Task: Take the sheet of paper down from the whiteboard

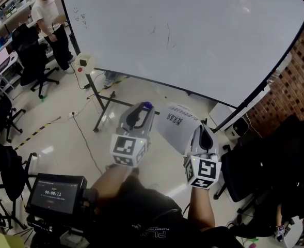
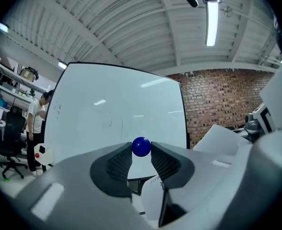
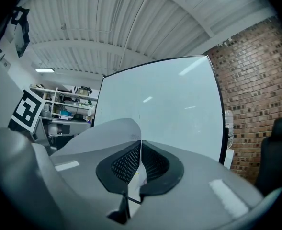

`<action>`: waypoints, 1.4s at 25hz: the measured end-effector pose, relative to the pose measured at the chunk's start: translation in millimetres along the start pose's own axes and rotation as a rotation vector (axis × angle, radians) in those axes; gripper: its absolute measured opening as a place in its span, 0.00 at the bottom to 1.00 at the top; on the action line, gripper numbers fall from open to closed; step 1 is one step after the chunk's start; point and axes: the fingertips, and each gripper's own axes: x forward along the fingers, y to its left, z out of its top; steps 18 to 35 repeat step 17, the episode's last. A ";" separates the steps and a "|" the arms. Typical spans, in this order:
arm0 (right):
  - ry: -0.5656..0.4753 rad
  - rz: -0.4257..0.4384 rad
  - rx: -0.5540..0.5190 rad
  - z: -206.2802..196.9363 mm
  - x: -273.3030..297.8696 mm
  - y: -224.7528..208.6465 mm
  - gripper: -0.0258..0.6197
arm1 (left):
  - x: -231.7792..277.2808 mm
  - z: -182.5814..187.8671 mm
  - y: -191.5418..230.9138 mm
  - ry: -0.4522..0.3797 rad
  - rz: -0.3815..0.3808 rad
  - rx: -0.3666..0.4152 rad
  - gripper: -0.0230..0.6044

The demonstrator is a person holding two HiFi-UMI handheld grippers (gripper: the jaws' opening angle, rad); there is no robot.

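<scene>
Your left claw (image 1: 144, 109) and right claw (image 1: 202, 130) are grey shells with black ribbed pads (image 2: 119, 164). Each bears a white cube (image 1: 127, 150) with black square markers. Your shirt (image 1: 146, 216) is dark.

light: bright, even; I see ceiling tube (image 2: 211, 23) at 1 o'clock | glare: pale streaks on whiteboard (image 2: 117, 114) | optics: fisheye gripper views, black corners | head view: dim toward 6 o'clock

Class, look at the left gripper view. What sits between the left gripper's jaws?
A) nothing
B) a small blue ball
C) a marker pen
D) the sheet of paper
B: the small blue ball is pinched between the jaw tips of the left gripper, while the sheet of paper is clamped in the right gripper.
</scene>
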 end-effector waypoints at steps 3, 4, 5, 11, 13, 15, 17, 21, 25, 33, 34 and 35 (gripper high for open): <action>-0.003 -0.002 0.003 1.0 1.9 -2.3 0.06 | -0.7 3.2 1.4 -0.002 0.013 0.037 0.23; -0.004 -0.002 0.004 1.7 1.9 -2.7 0.06 | -1.2 5.1 1.8 -0.002 0.016 0.044 0.23; -0.005 -0.003 0.005 2.6 1.6 -2.8 0.06 | -1.6 6.7 2.0 -0.002 0.018 0.049 0.23; -0.004 -0.001 0.014 3.2 1.2 -1.5 0.06 | -1.7 5.6 1.5 0.011 0.022 0.044 0.23; -0.010 -0.002 0.013 4.2 2.8 -1.2 0.06 | -0.2 4.4 1.5 0.011 0.023 0.046 0.23; -0.007 -0.003 0.010 1.1 4.8 -2.6 0.06 | 2.4 2.3 1.0 0.010 0.022 0.047 0.23; -0.002 -0.006 0.007 -3.3 6.4 -4.9 0.06 | 5.3 -0.2 -0.2 0.011 0.019 0.049 0.23; -0.002 -0.006 0.007 -3.3 6.4 -4.9 0.06 | 5.3 -0.2 -0.2 0.011 0.019 0.049 0.23; -0.002 -0.006 0.007 -3.3 6.4 -4.9 0.06 | 5.3 -0.2 -0.2 0.011 0.019 0.049 0.23; -0.002 -0.006 0.007 -3.3 6.4 -4.9 0.06 | 5.3 -0.2 -0.2 0.011 0.019 0.049 0.23; -0.002 -0.006 0.007 -3.3 6.4 -4.9 0.06 | 5.3 -0.2 -0.2 0.011 0.019 0.049 0.23; -0.002 -0.006 0.007 -3.3 6.4 -4.9 0.06 | 5.3 -0.2 -0.2 0.011 0.019 0.049 0.23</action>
